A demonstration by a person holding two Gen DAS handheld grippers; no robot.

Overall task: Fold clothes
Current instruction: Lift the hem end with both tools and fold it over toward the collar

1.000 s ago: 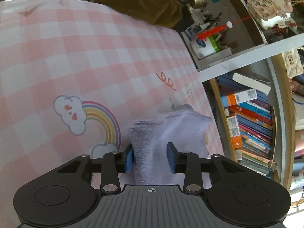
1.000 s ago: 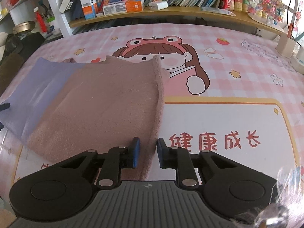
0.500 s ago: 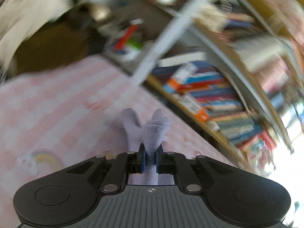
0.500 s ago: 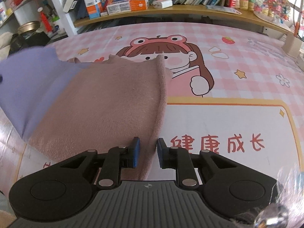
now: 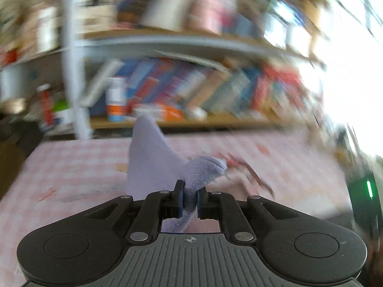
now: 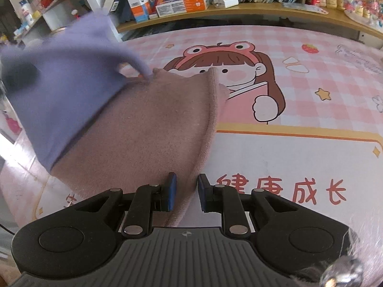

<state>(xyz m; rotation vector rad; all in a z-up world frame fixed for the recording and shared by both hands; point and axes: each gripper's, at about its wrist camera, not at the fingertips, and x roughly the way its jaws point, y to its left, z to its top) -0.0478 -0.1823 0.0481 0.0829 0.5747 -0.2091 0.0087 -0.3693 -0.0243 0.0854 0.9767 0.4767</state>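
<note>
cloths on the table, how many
2. A purple cloth is lifted at the left, pinched in the left claw. A pink cloth lies spread below it, its edge between the right claw pads.

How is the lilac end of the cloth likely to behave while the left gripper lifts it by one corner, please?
Probably floppy: the lilac cloth bunches into a crumpled wad where the left gripper pinches it. It also seems light, since it billows into a raised, draping sheet in the right wrist view. The pink part should likely trail along, being joined to it.
</note>
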